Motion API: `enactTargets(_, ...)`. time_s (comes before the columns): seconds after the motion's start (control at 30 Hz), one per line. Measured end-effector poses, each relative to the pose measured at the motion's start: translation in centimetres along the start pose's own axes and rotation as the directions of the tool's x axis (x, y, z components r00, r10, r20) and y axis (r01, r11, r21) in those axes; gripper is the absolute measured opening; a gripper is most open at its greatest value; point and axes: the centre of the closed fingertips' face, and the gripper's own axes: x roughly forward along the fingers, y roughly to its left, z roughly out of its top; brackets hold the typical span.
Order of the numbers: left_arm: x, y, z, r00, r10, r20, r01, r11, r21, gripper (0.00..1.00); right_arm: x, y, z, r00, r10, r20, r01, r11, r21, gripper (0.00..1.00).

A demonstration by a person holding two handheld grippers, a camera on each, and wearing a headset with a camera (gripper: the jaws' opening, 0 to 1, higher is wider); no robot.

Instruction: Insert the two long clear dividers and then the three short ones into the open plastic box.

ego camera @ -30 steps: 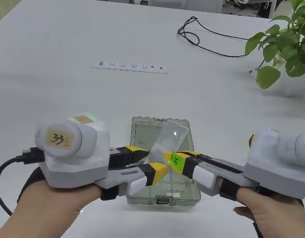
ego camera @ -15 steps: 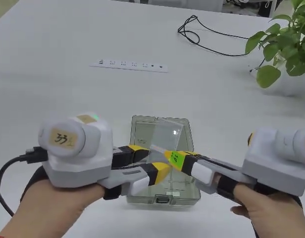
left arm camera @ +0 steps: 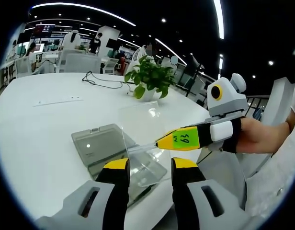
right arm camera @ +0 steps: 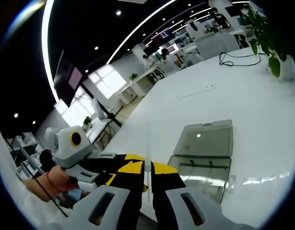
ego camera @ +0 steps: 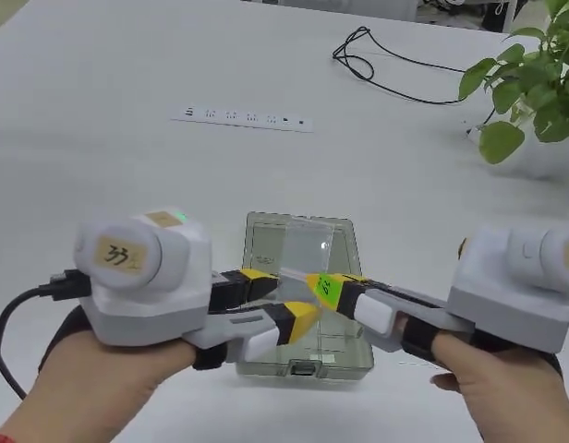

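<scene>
Two grippers: left gripper [ego camera: 283, 295] and right gripper [ego camera: 323, 288], each with two jaws, so four jaws in all. Two hands: left hand [ego camera: 90, 388] and right hand [ego camera: 506, 397]. One clear divider [ego camera: 310, 249], pinched between the right jaws. One plastic box [ego camera: 349, 358], open, just under the jaws, with one lid [ego camera: 264, 245]. More dividers inside it: too hard to tell. One white power strip [ego camera: 241, 120] well past the jaws. One black cable [ego camera: 386, 74] farther still. One green plant [ego camera: 529, 83] off to the right of the jaws. One white table [ego camera: 127, 74] under it all.
</scene>
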Motion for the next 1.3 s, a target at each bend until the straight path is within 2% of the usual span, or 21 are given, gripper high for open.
enactTargets(0.1, -0.2, 0.2, 0.3, 0.9999, -0.009, 0.014, 0.009, 1.000, -0.002, 0.32, 0.0, -0.1, 0.0, 1.0000, -0.002, -0.005, 0.002, 1.000, -0.001, 0.06)
enactTargets(0.37, -0.7, 1.0, 0.0, 1.0000, -0.001, 0.007, 0.001, 1.000, 0.020, 0.35, -0.5, -0.3, 0.9, 0.9999, -0.011, 0.002, 0.011, 1.000, -0.002, 0.06)
enactTargets(0.53, -1.1, 1.2, -0.4, 0.9999, -0.013, 0.000, 0.013, 0.999, 0.041, 0.40, -0.7, -1.2, 1.5, 0.9994, -0.034, -0.008, 0.034, 0.999, -0.009, 0.06)
enactTargets(0.77, -1.9, 1.7, -1.1, 0.9995, -0.023, -0.021, 0.025, 0.997, 0.074, 0.50, -0.9, -2.1, 1.8, 0.9969, -0.061, -0.049, 0.060, 0.998, -0.009, 0.06)
enactTargets(1.0, -2.7, 1.9, -1.9, 0.9981, -0.044, -0.042, 0.049, 0.992, 0.113, 0.59, -1.1, -3.3, 1.7, 0.9884, -0.100, -0.114, 0.101, 0.995, 0.003, 0.07)
enactTargets(1.07, -2.9, 2.1, -2.4, 0.9972, -0.046, -0.059, 0.053, 0.990, 0.130, 0.62, -1.2, -3.5, 1.6, 0.9850, -0.111, -0.132, 0.113, 0.994, 0.007, 0.07)
enactTargets(1.1, -3.0, 2.1, -2.5, 0.9971, -0.048, -0.059, 0.055, 0.989, 0.134, 0.63, -1.3, -3.6, 1.4, 0.9808, -0.121, -0.153, 0.122, 0.993, -0.001, 0.07)
enactTargets(1.3, -3.6, 2.5, -3.2, 0.9949, -0.058, -0.083, 0.072, 0.984, 0.165, 0.72, -1.4, -4.6, 1.3, 0.9651, -0.172, -0.198, 0.175, 0.985, 0.001, 0.07)
